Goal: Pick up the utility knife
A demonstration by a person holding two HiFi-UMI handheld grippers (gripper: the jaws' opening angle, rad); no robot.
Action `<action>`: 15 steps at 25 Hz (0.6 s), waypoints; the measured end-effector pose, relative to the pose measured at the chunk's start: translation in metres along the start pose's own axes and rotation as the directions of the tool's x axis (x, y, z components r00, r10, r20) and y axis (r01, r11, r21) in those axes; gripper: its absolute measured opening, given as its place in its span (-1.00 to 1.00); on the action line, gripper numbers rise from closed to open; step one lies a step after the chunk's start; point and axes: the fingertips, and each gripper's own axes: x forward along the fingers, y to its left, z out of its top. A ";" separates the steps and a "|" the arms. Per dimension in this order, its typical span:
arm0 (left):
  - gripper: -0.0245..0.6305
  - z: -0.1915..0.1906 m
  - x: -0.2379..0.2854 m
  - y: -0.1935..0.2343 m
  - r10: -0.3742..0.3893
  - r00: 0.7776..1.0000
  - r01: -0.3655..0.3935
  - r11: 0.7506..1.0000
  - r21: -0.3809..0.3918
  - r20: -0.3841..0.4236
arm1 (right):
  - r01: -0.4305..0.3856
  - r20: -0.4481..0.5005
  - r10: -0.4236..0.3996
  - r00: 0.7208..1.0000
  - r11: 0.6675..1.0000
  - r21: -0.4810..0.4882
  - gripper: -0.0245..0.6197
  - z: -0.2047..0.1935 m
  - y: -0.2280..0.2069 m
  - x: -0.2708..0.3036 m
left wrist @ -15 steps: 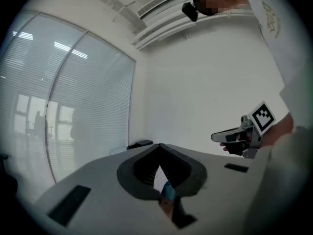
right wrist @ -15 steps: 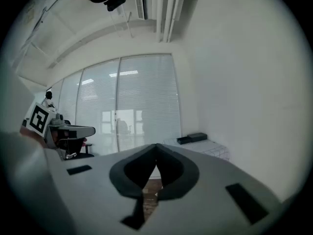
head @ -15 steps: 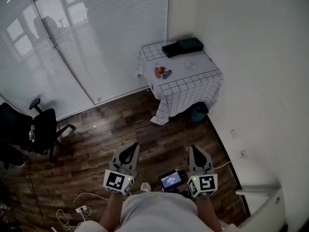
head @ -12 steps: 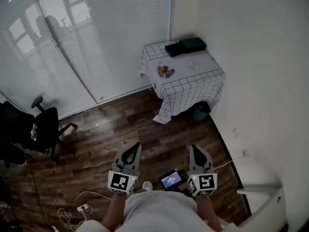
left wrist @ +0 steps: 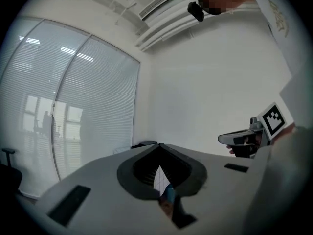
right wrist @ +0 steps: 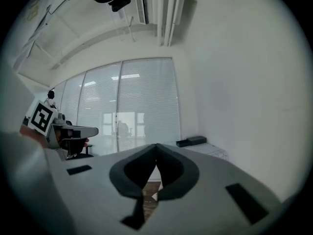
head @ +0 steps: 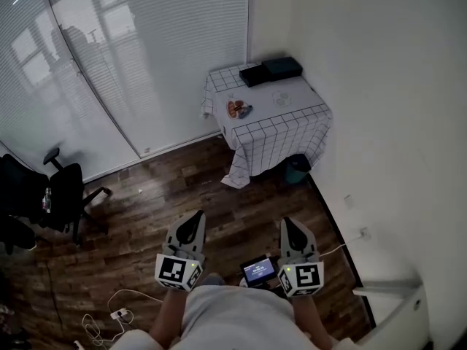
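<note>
Compared with half a second ago, the table [head: 292,133] with its checked cloth sits a little further left in the head view. Both grippers have also slid slightly left, though they are no nearer to the table.

At the far left a black office chair [head: 64,195] stands on the dark wood floor [head: 146,195], in front of a glass wall with white blinds [head: 146,57]. A tangle of white cable [head: 117,316] lies on the boards near the bottom edge.

The left gripper [head: 197,216] is held low in front of the person and points level toward the table. Its jaws are closed tip to tip with nothing between them. Through the gap below the tips, its own view shows only a sliver of the checked cloth and a teal bin [head: 297,168] far off.

Just right of it, between the two grippers, is a small device with a lit blue screen [head: 258,270].

The table stands in the corner, well apart from both grippers. Two dark flat boxes [head: 270,70] lie at its back edge and a pale round thing [head: 282,98] lies near the middle. On the left part of the cloth is a small orange and dark cluster [head: 239,109]. If the utility knife is there it is too small to make out, and neither gripper holds it. The teal bin sits on the floor under the cloth's right corner.

The right gripper [head: 288,223] is level with the left one and points the same way. Its jaws are also closed and empty, with only floorboards showing below the tips.

Further right, a wall socket [head: 363,233] with a white cord sits low on the plain white wall [head: 394,108].
</note>
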 end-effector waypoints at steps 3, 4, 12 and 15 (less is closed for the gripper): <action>-0.90 -0.001 0.012 -0.007 0.015 1.000 -0.015 1.000 0.011 -0.016 | 0.006 -0.003 -0.006 1.000 1.000 0.008 -0.90 0.000 -0.019 0.001; -0.90 -0.001 0.016 -0.008 0.016 1.000 -0.016 1.000 0.009 -0.020 | 0.009 -0.003 -0.009 1.000 1.000 0.005 -0.90 0.001 -0.024 0.002; -0.90 0.003 0.053 -0.013 -0.007 1.000 0.006 0.999 -0.053 -0.020 | 0.027 -0.021 -0.026 0.999 1.000 0.015 -0.90 -0.002 -0.052 0.019; -0.90 0.003 0.074 -0.006 -0.014 1.000 0.013 0.999 -0.039 -0.019 | 0.039 -0.019 -0.039 0.999 0.999 0.024 -0.90 -0.003 -0.062 0.034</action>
